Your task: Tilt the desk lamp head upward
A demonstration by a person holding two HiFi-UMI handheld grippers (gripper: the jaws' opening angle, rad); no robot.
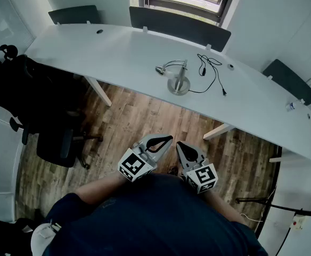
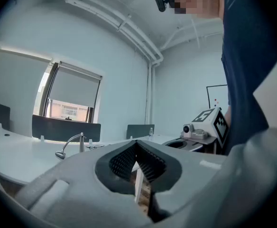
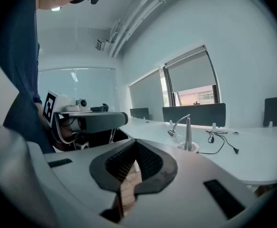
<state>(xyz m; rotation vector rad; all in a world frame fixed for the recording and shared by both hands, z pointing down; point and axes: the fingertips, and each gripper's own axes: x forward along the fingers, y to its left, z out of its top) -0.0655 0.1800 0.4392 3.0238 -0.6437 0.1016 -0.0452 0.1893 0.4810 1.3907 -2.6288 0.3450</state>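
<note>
A silver desk lamp (image 1: 179, 79) stands on the long white desk (image 1: 118, 52), its curved neck bending left to a small head (image 1: 161, 69) that faces down. It also shows small in the left gripper view, lamp (image 2: 72, 143), and in the right gripper view, lamp (image 3: 185, 131). My left gripper (image 1: 168, 138) and right gripper (image 1: 180, 144) hang side by side over the wooden floor, well short of the desk and close to my body. Both are shut with nothing between the jaws: left gripper (image 2: 136, 144), right gripper (image 3: 134, 144).
A black cable (image 1: 211, 71) trails on the desk right of the lamp. Dark divider panels (image 1: 179, 26) line the desk's far edge under a window. A black office chair (image 1: 43, 105) stands at the left. A small bottle (image 1: 290, 106) sits at the desk's right end.
</note>
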